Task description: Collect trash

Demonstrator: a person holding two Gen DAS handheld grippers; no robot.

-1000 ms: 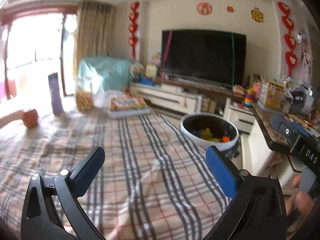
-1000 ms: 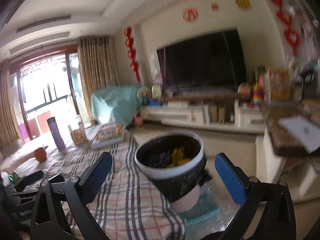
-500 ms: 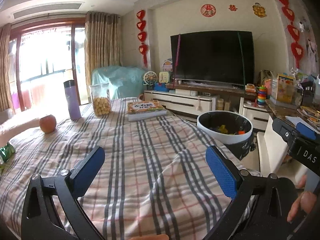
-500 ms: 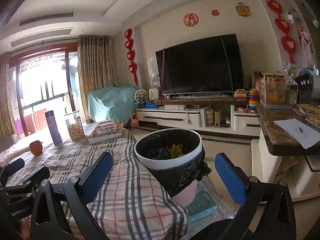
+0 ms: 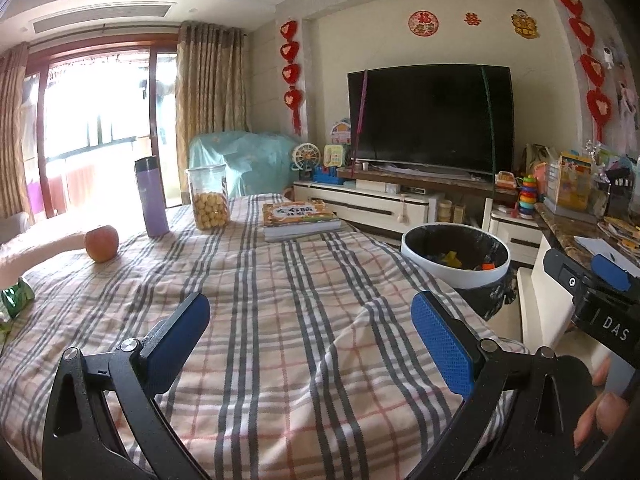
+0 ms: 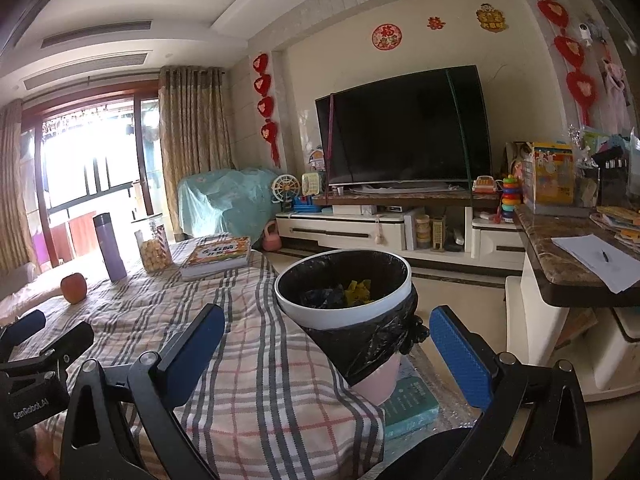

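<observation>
A white-rimmed trash bin (image 5: 456, 276) lined with a black bag stands just off the table's right edge and holds yellow and dark scraps. In the right wrist view the bin (image 6: 372, 344) is close ahead. My right gripper (image 6: 326, 316) is open and empty, its blue pads standing either side of the bin's image. My left gripper (image 5: 308, 304) hovers open and empty over the plaid tablecloth (image 5: 300, 280). A shiny green wrapper (image 5: 14, 300) lies at the table's far left edge, well left of the left gripper.
On the far part of the table stand an apple (image 5: 102, 242), a purple bottle (image 5: 151, 196), a snack jar (image 5: 208, 196) and a book (image 5: 298, 218). A marble counter (image 6: 560, 264) with papers is at the right. A TV cabinet (image 6: 360, 232) lines the back wall.
Both views have risen and levelled, showing more of the room and less of the near cloth. The green wrapper has come into the left view. Both grippers stay open.
</observation>
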